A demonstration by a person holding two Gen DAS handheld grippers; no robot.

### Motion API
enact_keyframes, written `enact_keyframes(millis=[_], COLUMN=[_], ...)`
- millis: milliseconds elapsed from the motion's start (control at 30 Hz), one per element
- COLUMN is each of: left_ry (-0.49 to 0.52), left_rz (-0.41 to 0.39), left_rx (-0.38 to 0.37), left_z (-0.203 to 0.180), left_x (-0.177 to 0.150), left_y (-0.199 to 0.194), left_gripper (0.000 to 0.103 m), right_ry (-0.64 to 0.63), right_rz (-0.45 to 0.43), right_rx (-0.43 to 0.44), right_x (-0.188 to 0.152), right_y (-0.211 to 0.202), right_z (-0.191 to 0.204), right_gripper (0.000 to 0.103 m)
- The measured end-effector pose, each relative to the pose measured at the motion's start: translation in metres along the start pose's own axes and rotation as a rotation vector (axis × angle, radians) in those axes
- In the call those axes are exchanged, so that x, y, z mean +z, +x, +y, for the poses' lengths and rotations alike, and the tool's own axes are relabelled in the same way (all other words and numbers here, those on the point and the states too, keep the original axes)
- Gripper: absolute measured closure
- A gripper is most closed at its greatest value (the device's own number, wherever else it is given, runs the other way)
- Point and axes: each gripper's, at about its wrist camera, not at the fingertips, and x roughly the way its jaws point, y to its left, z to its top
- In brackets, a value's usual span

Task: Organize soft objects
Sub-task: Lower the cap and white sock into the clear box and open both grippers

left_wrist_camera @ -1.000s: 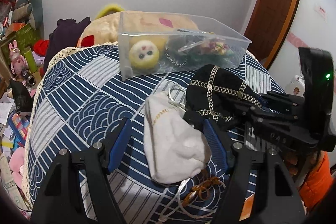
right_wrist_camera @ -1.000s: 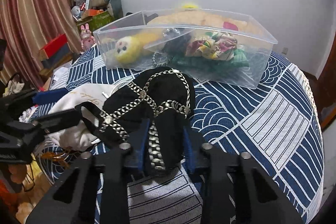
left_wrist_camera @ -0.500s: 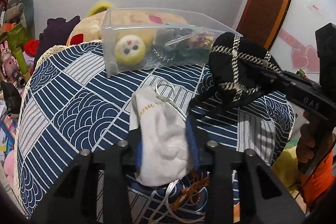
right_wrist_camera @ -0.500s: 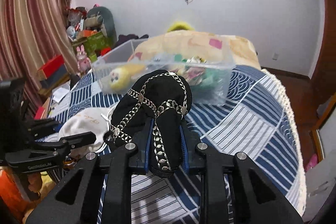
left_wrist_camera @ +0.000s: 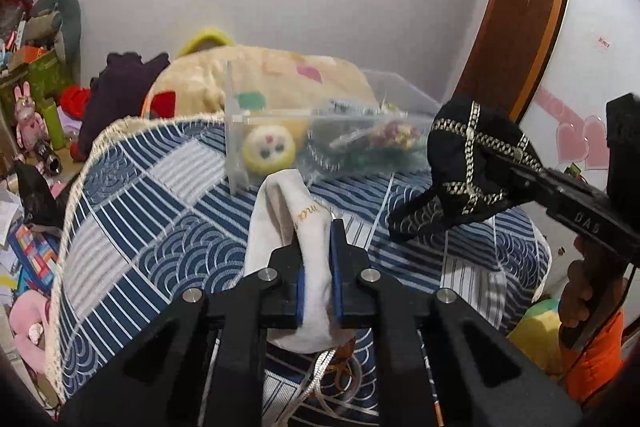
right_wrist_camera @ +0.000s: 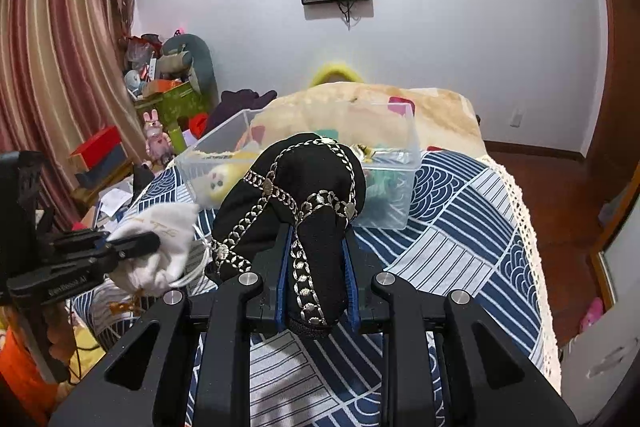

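the left tool (left_wrist_camera: 318,267) is clamped on a white pouch (left_wrist_camera: 280,227), which is pinched between its blue pads and raised off the bed (left_wrist_camera: 168,227); the pouch's top flops over toward the far side and its lower end hangs below the pads, near the bed's near edge. a tangle of cords (left_wrist_camera: 332,375) lies under it on the blue patterned cover. the right tool (right_wrist_camera: 316,291) is clamped on a black pouch (right_wrist_camera: 296,199) crossed with silver chain, held up above the bed and, in the left wrist view, off to the right of the white pouch, apart from it (left_wrist_camera: 468,163). past both pouches a clear bin (right_wrist_camera: 404,187) sits on the bed toward its far edge, holding a yellow plush (left_wrist_camera: 268,151) at its left end and mixed green and floral fabric items (left_wrist_camera: 392,137) to the right. behind the bin lies a cream blanket (right_wrist_camera: 440,111).
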Motion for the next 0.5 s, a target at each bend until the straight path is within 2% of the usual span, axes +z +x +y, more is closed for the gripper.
enact_keyframes(millis=[500], left_ry=[0.052], left_rz=[-0.177], left_rx=[0.018], left_z=[-0.012], left_x=[0.059], left_y=[-0.026], left_gripper=[0.094], right_ry=[0.023], right_rz=[-0.1], right_rx=[-0.062], right_x=[0.03], right_y=[-0.014], right_z=[-0.015], right_gripper=[0.083])
